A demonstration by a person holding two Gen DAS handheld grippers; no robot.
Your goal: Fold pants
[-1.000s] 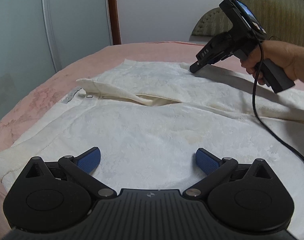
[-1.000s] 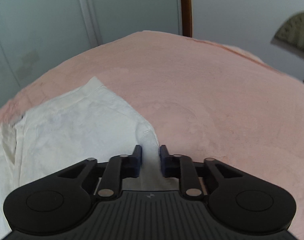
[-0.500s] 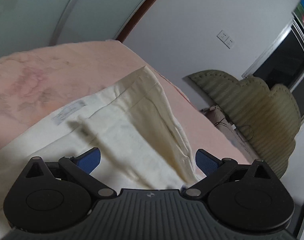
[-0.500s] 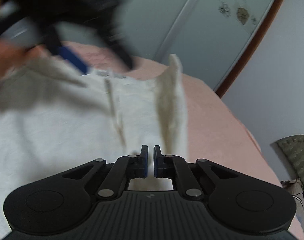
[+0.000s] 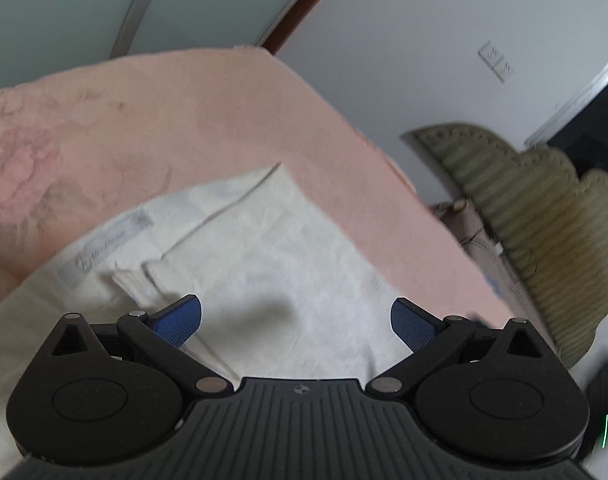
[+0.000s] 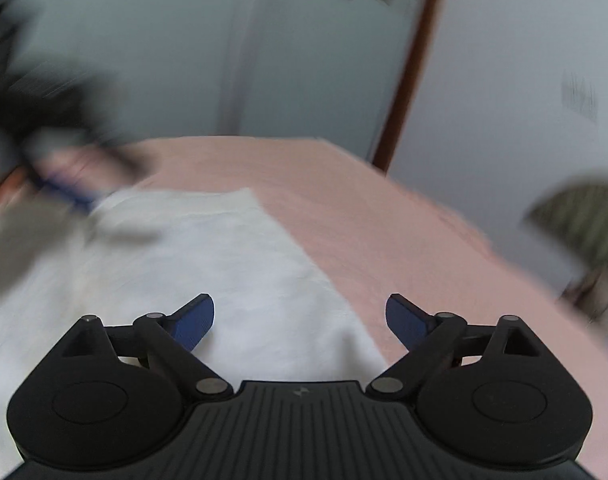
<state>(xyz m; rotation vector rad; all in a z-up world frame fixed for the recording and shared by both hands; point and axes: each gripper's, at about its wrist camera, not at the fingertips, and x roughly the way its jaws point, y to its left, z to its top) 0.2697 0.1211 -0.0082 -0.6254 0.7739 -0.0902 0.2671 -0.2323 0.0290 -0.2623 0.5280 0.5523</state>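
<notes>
The cream-white pants point(image 5: 263, 248) lie on the pink bed point(image 5: 183, 120), with one layer folded over and a grey label point(image 5: 103, 246) showing near the waist. My left gripper point(image 5: 295, 318) is open and empty just above the folded cloth. In the right wrist view the pants point(image 6: 207, 264) lie flat, their edge running along the pink bedspread point(image 6: 384, 232). My right gripper point(image 6: 299, 318) is open and empty above that edge. The left gripper shows as a dark blur point(image 6: 55, 120) at the far left of the right wrist view.
A green padded headboard point(image 5: 536, 208) stands past the bed's right side. White wardrobe doors point(image 6: 304, 60) and a brown door frame point(image 6: 416, 60) stand behind the bed. A wall socket point(image 5: 496, 60) is on the white wall.
My right gripper was shut on the pants' edge, carried it over, and has now opened and let it go. The cloth lies folded flat. My left gripper stayed open and swung to the right.
</notes>
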